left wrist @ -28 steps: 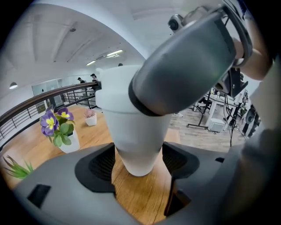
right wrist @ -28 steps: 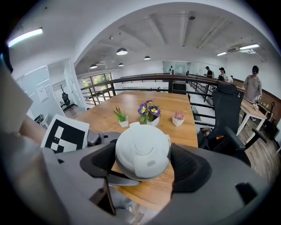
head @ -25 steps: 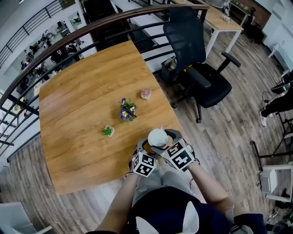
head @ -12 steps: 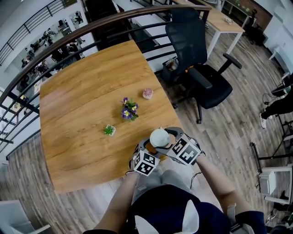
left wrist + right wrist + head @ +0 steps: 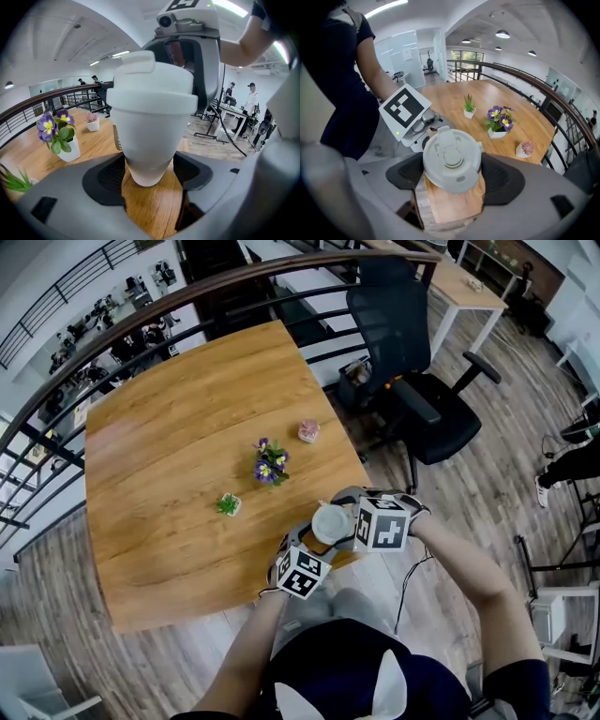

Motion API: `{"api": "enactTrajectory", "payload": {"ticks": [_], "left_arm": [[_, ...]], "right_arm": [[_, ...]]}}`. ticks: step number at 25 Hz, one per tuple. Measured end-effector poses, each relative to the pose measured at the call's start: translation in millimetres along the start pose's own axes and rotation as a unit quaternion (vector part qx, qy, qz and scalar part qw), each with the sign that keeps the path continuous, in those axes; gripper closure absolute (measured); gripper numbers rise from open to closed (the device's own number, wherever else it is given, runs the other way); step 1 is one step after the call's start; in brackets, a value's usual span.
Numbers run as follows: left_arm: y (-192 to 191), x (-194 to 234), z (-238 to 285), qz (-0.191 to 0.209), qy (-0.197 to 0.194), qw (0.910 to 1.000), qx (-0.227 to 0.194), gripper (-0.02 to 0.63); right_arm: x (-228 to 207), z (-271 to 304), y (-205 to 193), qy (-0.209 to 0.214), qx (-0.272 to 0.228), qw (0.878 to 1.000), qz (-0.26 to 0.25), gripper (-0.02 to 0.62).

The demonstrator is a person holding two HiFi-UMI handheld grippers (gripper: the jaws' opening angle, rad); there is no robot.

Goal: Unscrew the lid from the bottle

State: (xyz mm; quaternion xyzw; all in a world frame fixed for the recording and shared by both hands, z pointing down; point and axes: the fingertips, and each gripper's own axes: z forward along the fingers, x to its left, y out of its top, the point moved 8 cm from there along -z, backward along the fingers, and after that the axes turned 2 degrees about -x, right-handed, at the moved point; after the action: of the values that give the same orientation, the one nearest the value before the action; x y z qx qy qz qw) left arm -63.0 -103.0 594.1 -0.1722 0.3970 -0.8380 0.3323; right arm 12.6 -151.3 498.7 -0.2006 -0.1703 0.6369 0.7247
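Left gripper [image 5: 149, 177]: jaws closed on the tapered lower body of an upright white plastic bottle [image 5: 151, 126], one dark pad pressed against each side.
Right gripper [image 5: 452, 174]: directly above the left one, pointing down; jaws set wide and clamped on the round white lid [image 5: 452, 158] with a flip cap, a pad touching its rim on each side.
Bottle's place: held between the two grippers, the lid seated on its top. It is over the near edge of the light wooden table [image 5: 169, 427]; whether its base rests on the wood cannot be told.
Just beyond the grippers: a small white pot of green leaves [image 5: 228, 505] to the left gripper's left. A white pot of purple and yellow flowers [image 5: 270, 463] stands straight ahead.
Farther ahead: a small pot with a pink plant [image 5: 307, 431], near the table's right edge.
Past the right gripper: a black office chair [image 5: 417, 399] on the plank floor, well apart from the table.
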Motion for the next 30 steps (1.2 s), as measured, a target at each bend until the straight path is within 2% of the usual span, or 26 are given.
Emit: {"api": "enactTrajectory", "payload": {"ticks": [5,8,10,13,16,18,20,22,26,28,30], "left_arm": [[0,-1,1,-0.004,-0.002,1.0,0.0,0.284],[0,-1,0,-0.006,0.0,1.0,-0.001,0.284],[0,-1,-1,-0.008,0.0,1.0,0.0,0.284],[-1,-1,-1,-0.009,-0.002,1.0,0.0,0.284],[-1,-1,-1,-0.011,-0.003,0.9999,-0.001,0.283],[-1,-1,-1,-0.011,-0.002,0.9999,-0.003,0.284],[-1,-1,-2,-0.013,-0.002,0.9999,-0.003,0.284],[-1,-1,-2,-0.013,-0.003,0.9999,-0.003,0.284],[-1,-1,-2,-0.017,-0.004,0.9998,-0.004,0.284],[-1,0,-3,-0.018,-0.003,0.9998,-0.004,0.284],[-1,0,-2,-0.019,-0.003,0.9998,-0.003,0.284]], "right_arm": [[-1,0,6,0.028,0.048,0.995,-0.08,0.209],[0,2,13,0.019,0.092,0.989,-0.118,0.207],[2,2,15,0.008,0.098,0.987,-0.125,0.207],[5,0,10,-0.014,0.069,0.993,-0.091,0.201],[9,-7,8,-0.035,-0.002,0.999,-0.018,0.18],[10,-13,8,-0.067,-0.052,0.996,0.04,0.175],[12,-15,7,-0.119,-0.091,0.984,0.098,0.172],[17,-14,5,-0.167,-0.129,0.963,0.168,0.167],[26,-10,1,-0.239,-0.199,0.9,0.306,0.172],[29,-4,0,-0.261,-0.205,0.879,0.342,0.17],[31,1,1,-0.282,-0.2,0.869,0.355,0.167]]}}
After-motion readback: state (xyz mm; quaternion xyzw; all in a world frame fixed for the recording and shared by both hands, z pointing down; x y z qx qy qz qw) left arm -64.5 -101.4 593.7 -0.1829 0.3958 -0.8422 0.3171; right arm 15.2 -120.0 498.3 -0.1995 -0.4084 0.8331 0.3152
